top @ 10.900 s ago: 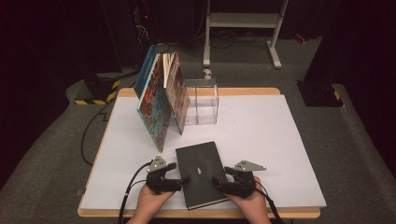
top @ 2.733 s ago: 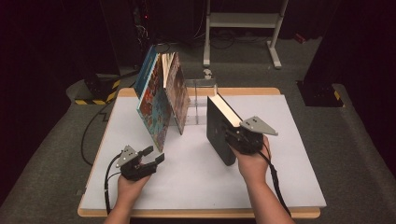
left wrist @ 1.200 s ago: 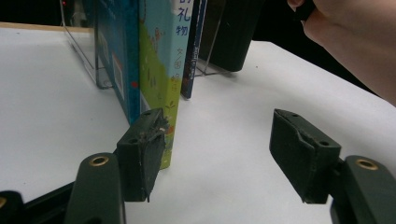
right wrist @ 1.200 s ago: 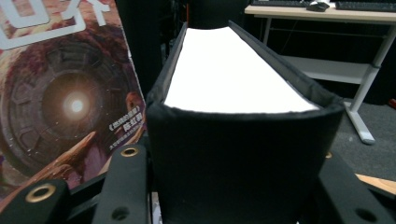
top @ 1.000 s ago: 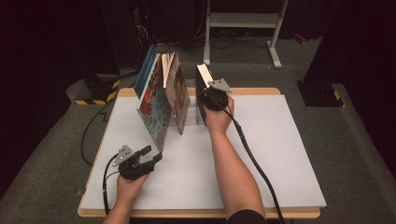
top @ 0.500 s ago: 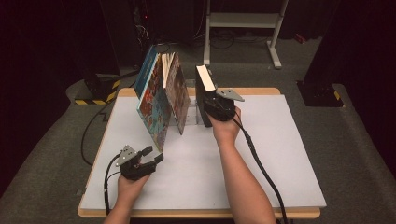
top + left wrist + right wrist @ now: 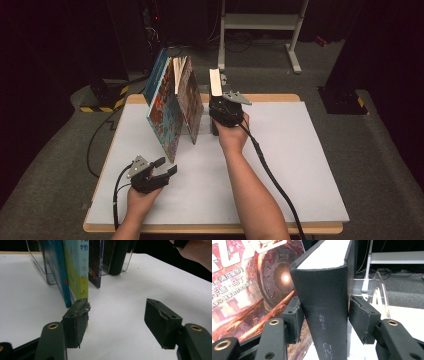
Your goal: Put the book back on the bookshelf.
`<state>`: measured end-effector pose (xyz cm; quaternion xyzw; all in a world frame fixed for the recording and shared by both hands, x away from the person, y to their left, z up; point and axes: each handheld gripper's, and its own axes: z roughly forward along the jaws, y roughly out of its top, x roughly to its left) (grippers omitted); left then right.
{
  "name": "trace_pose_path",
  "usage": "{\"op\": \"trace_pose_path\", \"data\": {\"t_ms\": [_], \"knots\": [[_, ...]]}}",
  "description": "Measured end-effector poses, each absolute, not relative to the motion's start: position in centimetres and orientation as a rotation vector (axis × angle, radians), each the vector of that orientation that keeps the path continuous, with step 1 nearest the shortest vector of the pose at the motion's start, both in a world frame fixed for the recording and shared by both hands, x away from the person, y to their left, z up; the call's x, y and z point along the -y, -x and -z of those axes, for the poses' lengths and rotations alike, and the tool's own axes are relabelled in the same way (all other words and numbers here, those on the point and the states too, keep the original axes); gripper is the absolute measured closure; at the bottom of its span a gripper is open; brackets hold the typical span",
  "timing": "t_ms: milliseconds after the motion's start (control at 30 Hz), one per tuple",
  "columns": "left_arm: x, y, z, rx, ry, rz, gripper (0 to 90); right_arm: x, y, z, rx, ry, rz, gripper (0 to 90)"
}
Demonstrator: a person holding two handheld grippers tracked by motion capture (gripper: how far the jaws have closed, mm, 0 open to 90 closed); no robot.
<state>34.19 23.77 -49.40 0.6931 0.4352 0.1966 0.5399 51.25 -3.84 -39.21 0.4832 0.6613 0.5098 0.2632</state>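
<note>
Thick black hardcover book point(image 7: 329, 315), pale page edge up, stands upright in the clear acrylic book stand point(image 7: 382, 287) near the table's point(image 7: 300, 165) far edge. Right gripper point(image 7: 324, 317) jaws have just been opening; book spine sits between them, pads barely touching or just off it, can't tell which. Left gripper point(image 7: 117, 320) is open and empty by the near-left corner.

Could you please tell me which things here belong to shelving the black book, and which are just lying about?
In the job:
- black book, upright
- right claw, whose jaws have just been opening, book between them
- clear stand
- leaning books beside it

Lying about:
- left claw, open, nothing in it
- white frame on the floor behind the table
</note>
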Motion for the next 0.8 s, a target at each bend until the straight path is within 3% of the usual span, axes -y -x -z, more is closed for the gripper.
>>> {"op": "trace_pose_path", "data": {"t_ms": [367,500,800], "knots": [[-23.5,-34.3,49.6,-1.027,-1.682,-0.451,34.8,4.0,-51.5,39.4,-1.781,-1.309,-1.397,42.8],[-23.4,-34.3,49.5,-1.021,-1.698,-0.456,33.4,5.1,-49.8,39.4,-1.793,-1.262,-1.429,35.2],[-23.6,-34.1,49.4,-1.025,-1.717,-0.496,30.3,10.9,-44.2,42.1,-1.882,-1.226,-1.384,32.3]]}}
